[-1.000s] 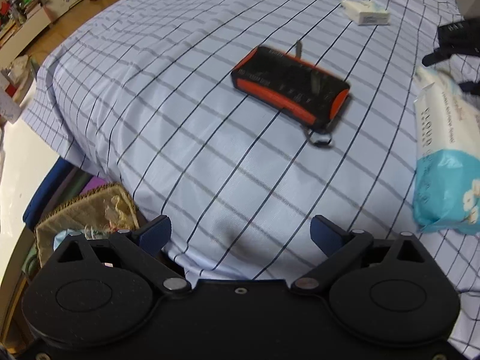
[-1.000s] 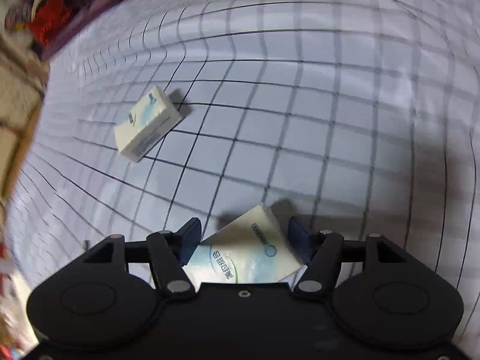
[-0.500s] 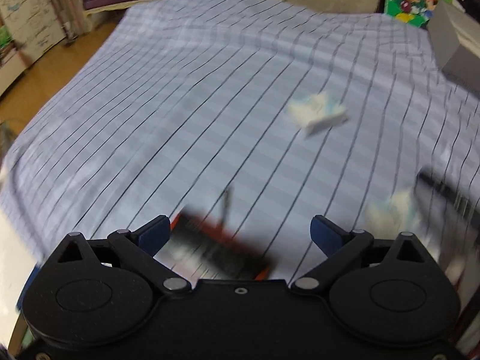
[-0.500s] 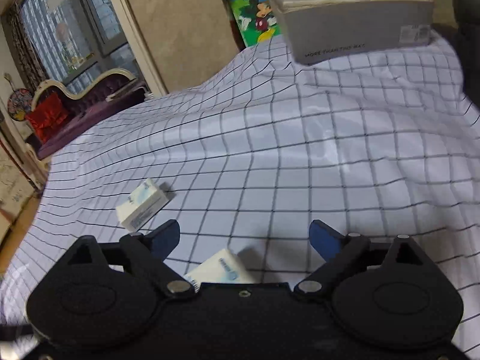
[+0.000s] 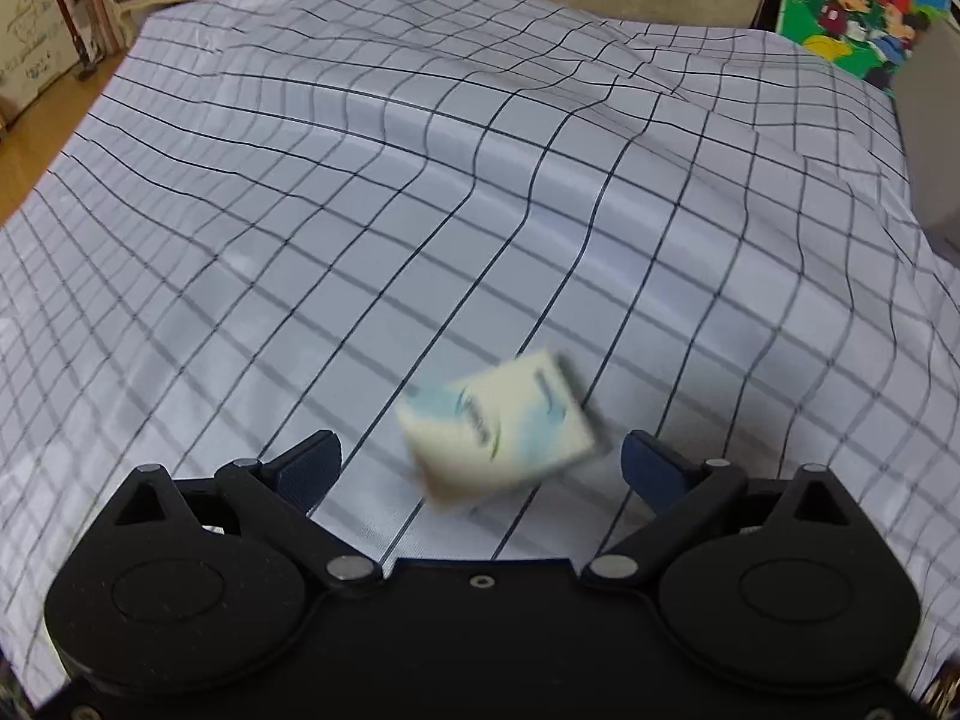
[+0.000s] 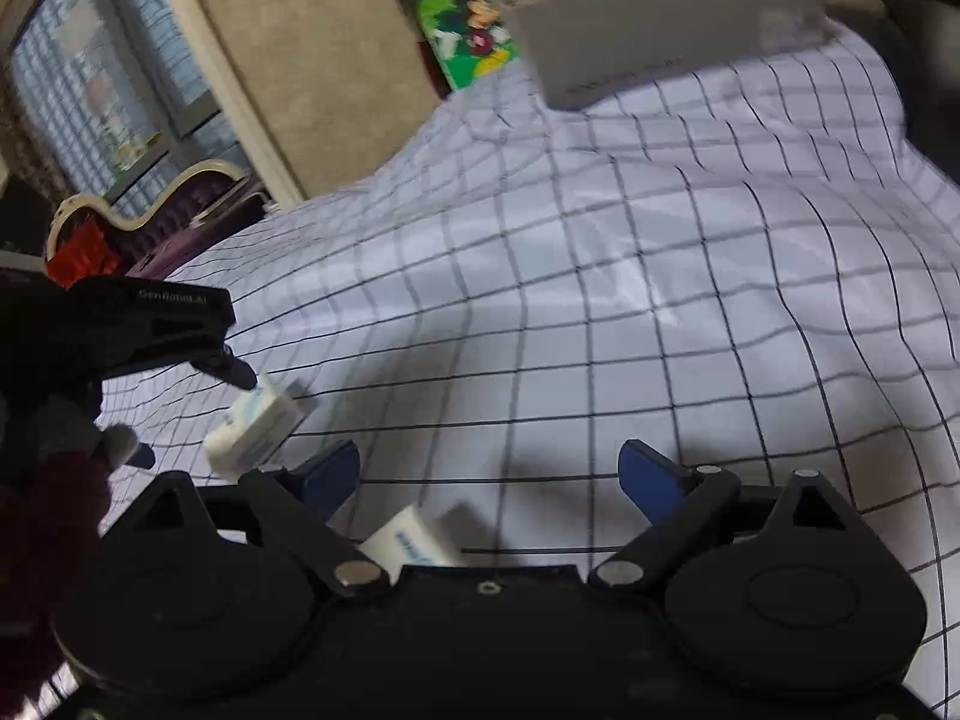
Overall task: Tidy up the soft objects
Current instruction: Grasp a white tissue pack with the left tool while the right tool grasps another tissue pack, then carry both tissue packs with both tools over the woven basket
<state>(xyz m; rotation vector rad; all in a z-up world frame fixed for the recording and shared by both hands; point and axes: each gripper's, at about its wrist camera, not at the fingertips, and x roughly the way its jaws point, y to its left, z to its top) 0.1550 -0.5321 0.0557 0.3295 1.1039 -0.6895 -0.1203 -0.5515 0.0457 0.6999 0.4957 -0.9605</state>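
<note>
Left wrist view: left gripper (image 5: 477,459) jaws wide, blurred tissue pack (image 5: 501,427) between them on checked bed sheet (image 5: 420,210) | right wrist view: right gripper (image 6: 489,477) jaws wide, second tissue pack (image 6: 414,540) below them, holding nothing.

Both wrist views look low across the checked bedsheet (image 5: 480,210).

We see a bed covered by a checked sheet (image 5: 456,192), with a beige wall (image 6: 318,54) behind it. A window (image 6: 90,84) (daylight outside) is at the left, near a purple sofa (image 6: 180,222) and wooden floor (image 5: 24,138).
</note>
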